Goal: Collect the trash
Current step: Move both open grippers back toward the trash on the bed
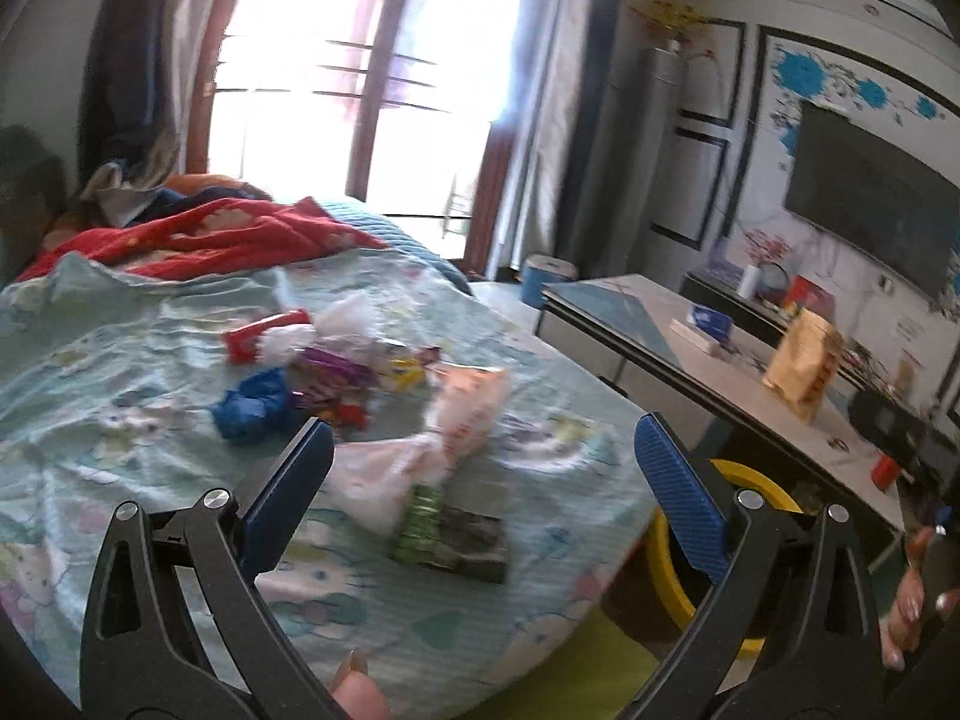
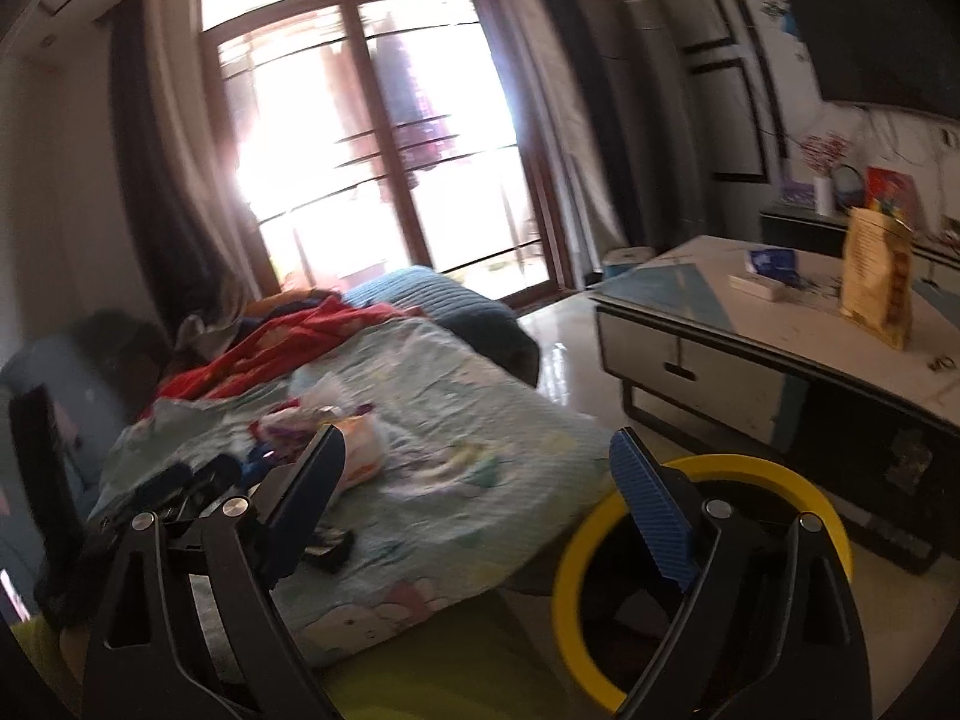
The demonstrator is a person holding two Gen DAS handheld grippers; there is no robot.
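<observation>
- The wrapper pile (image 1: 354,372) is blurring together, so single pieces are hard to tell apart.
- The yellow-rimmed bin (image 2: 702,570) is hiding partly behind the right gripper (image 2: 480,468).
- A dark packet (image 2: 330,552), possibly a wrapper, is peeking out beneath a finger.

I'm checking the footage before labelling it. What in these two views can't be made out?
- Bin inside: right wrist view, dark and blocked by the right gripper.
- Wrappers: left wrist view, print blurred.
- Green packet: label unreadable, blurred.
- Bin: left wrist view, mostly behind the left gripper.
</observation>
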